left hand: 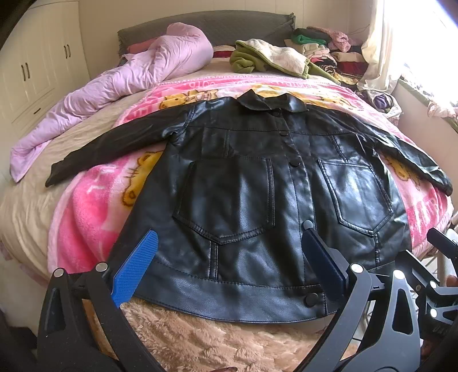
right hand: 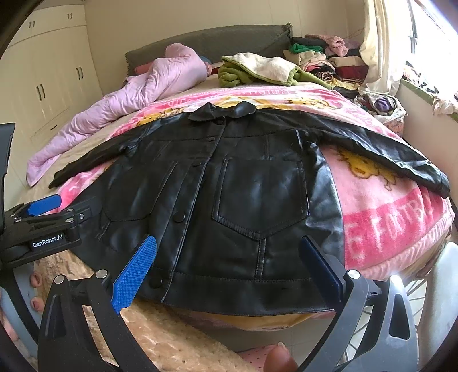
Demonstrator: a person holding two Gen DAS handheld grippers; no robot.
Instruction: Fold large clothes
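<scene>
I stand at the foot of a bed with a beige sheet, and over it lies a pink cartoon-print blanket whose near edge turns up to a tan fleecy underside. On that blanket the black leather jacket is spread flat, front up and buttoned, collar toward the headboard and hem toward me, both sleeves stretched out to the sides. My left gripper hangs just above the hem with its blue fingers spread wide, holding nothing; my right gripper hovers the same way over the right half of the hem, also spread apart and empty. In the right wrist view the left gripper shows at the left edge beside the jacket's side. A crumpled lilac quilt runs along the left of the bed up to the dark grey headboard. Near the pillows sits a green and cream garment, and behind it a stack of folded clothes in the corner. Cream wardrobe doors fill the left wall; a pale curtain hangs by the bright window on the right.
</scene>
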